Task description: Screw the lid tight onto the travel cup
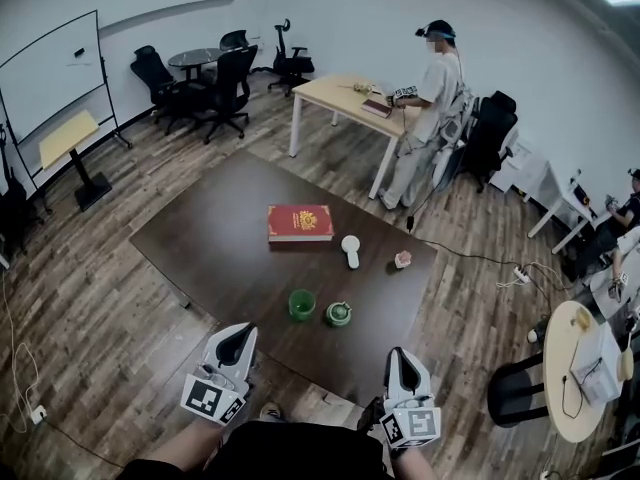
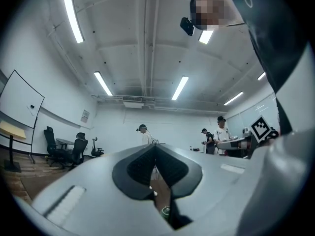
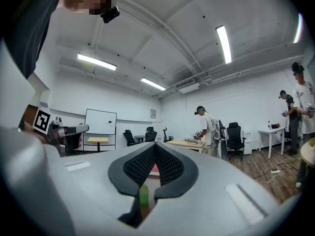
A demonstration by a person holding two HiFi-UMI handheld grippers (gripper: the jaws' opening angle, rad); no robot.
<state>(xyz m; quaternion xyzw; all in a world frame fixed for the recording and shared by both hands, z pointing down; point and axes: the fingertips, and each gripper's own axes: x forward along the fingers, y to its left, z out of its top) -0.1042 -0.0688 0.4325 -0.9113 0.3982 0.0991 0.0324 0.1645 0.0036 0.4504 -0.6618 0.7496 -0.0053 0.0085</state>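
jaws: my left gripper and right gripper both pinched together, empty | where: green cup with lid just beside it on table, near my edge | handling: looks like light, slick plastic, so I'd squeeze cup wall, lid rim

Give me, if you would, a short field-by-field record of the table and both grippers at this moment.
surface: dark brown table
cup: green cup, upright, lid off, near the table's front edge
lid: green lid, lying on the table just right of the cup
other items: red book, white object, small pink object
left gripper: shut, empty
right gripper: shut, empty
task status: lid not yet on the cup
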